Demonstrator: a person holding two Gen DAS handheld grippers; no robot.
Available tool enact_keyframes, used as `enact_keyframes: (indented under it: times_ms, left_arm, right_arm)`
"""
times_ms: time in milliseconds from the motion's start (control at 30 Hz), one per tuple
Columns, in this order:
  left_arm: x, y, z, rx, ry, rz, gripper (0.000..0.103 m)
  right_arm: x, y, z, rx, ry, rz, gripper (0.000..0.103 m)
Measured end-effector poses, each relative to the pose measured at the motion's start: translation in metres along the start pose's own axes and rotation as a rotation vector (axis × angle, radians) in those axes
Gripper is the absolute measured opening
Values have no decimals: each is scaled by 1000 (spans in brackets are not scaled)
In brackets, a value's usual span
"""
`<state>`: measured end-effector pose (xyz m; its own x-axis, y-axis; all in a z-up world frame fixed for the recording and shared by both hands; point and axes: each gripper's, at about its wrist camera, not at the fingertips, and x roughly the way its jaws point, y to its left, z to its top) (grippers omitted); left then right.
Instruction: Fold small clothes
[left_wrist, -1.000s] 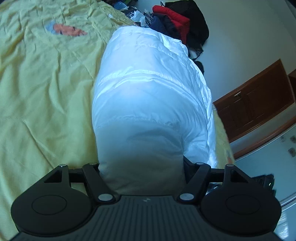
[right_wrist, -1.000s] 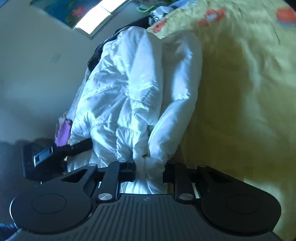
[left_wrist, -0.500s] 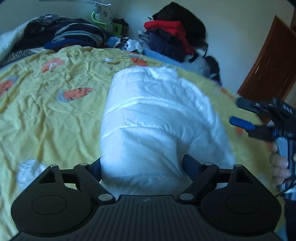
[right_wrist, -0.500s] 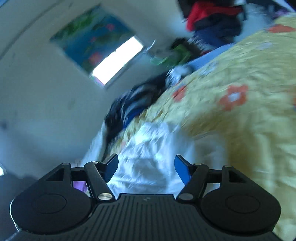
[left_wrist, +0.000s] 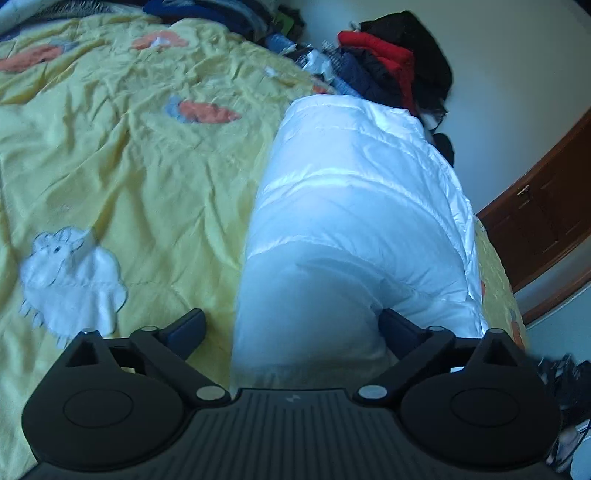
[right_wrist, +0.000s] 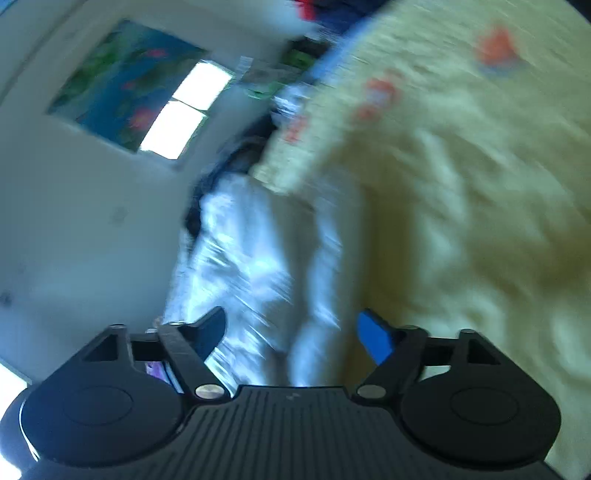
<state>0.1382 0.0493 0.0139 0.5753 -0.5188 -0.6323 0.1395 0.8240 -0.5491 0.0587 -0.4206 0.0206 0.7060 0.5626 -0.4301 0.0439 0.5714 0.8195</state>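
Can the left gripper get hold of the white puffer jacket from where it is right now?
Probably yes. The left gripper is open wide, and the near end of the white puffer jacket already lies between its fingers on the yellow bedspread. Nothing sits in the way, though the padded bulk may fill the opening.

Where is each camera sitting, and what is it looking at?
Left wrist: sits on the left tongs, looking down across the yellow bedspread at the folded white puffy jacket; its own open fingers show, jacket between them, and a bit of hand at the right edge.
Right wrist: sits on the right tongs, tilted and blurry, facing the wall and window; its open fingers show.
Both see the jacket and bedspread.
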Motion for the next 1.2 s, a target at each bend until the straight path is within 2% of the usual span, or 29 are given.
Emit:
enact_keyframes:
  times_ms: [67, 167, 233, 333, 367, 433, 467, 500, 567, 633, 700, 733, 833, 867, 933, 1000, 1033, 1100, 1167, 1200]
  left_arm:
    - [2, -3, 0, 5, 4, -4, 102]
    - [6, 0, 6, -46, 38, -52, 100]
    - [11, 1, 9, -77, 67, -89, 100]
    - [17, -5, 7, -73, 70, -101, 97]
    - [17, -8, 5, -69, 66, -104, 89]
    - [17, -16, 4, -54, 62, -97, 65]
    - [14, -21, 6, -36, 55, -93, 59]
    - [9, -25, 8, -21, 46, -105, 52]
    - [3, -33, 12, 3, 35, -148, 51]
    - [9, -38, 15, 32, 42, -153, 51]
    - [28, -36, 15, 45, 66, -121, 52]
    - [37, -33, 12, 45, 70, -108, 55]
    - [45, -24, 7, 41, 62, -132, 60]
    - [43, -24, 6, 54, 60, -134, 63]
    - [39, -23, 4, 65, 51, -138, 76]
    - [27, -20, 3, 32, 53, -139, 87]
    - [18, -16, 3, 14, 45, -155, 88]
    - [-7, -6, 5, -10, -8, -182, 88]
    - [-40, 15, 3, -54, -90, -164, 88]
    - [-58, 29, 3, -87, -135, -133, 88]
  right_arm:
    - [1, -11, -9, 20, 47, -42, 81]
    - [12, -10, -12, 14, 74, -2, 83]
    - [31, -6, -8, 37, 136, 36, 84]
    - [58, 20, -9, -58, 250, 7, 83]
    - [65, 28, -11, -78, 283, 12, 81]
    - [83, 39, -14, -106, 338, 10, 54]
    - [89, 45, -13, -146, 356, -11, 35]
    - [93, 53, -9, -216, 357, -25, 29]
    - [88, 66, 0, -298, 334, -32, 27]
    - [72, 77, 13, -340, 285, -6, 26]
    - [70, 71, 21, -338, 286, 8, 26]
    - [74, 64, 20, -331, 299, -14, 26]
    - [91, 39, 14, -282, 310, -34, 26]
    - [90, 33, 14, -255, 297, -20, 26]
    - [82, 25, 9, -221, 275, -7, 30]
    - [78, 19, 5, -204, 255, -13, 41]
    - [77, 20, 3, -181, 244, -5, 45]
    - [62, 13, 2, -94, 218, 9, 65]
    - [34, 3, 6, -7, 142, 28, 79]
    - [12, -4, 10, 30, 91, 51, 81]
